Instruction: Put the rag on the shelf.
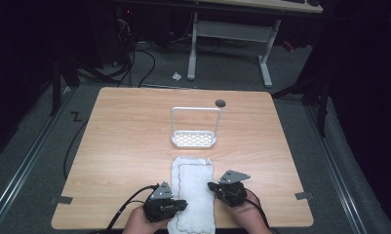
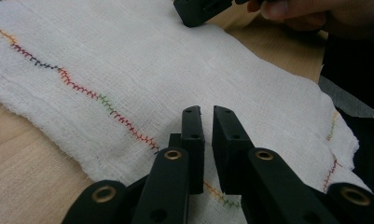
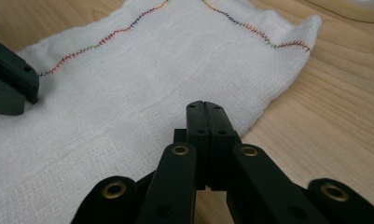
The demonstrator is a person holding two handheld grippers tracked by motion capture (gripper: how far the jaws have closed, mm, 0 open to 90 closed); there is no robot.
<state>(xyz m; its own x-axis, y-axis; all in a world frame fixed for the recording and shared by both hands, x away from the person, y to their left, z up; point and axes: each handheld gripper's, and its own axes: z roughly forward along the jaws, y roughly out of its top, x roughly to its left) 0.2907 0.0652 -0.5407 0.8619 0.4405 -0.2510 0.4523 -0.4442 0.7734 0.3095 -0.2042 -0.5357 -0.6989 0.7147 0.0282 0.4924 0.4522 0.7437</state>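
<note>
A white gauze cloth (image 1: 193, 195) with a multicoloured stitched line lies flat at the near middle of the table and hangs over the front edge. My left gripper (image 1: 183, 204) rests on its left side, pointing right. In the left gripper view the left gripper (image 2: 206, 111) hovers low over the cloth (image 2: 175, 70), jaws a narrow gap apart with nothing between them. My right gripper (image 1: 211, 185) sits at the cloth's right edge, pointing left. In the right gripper view the right gripper (image 3: 206, 106) has its jaws pressed together, empty, just over the cloth (image 3: 152, 60).
A white wire rack (image 1: 194, 139) with a tall loop handle stands just beyond the cloth. A dark round spot (image 1: 220, 103) marks the wooden table (image 1: 134, 136) farther back. A desk frame and cables stand on the floor behind.
</note>
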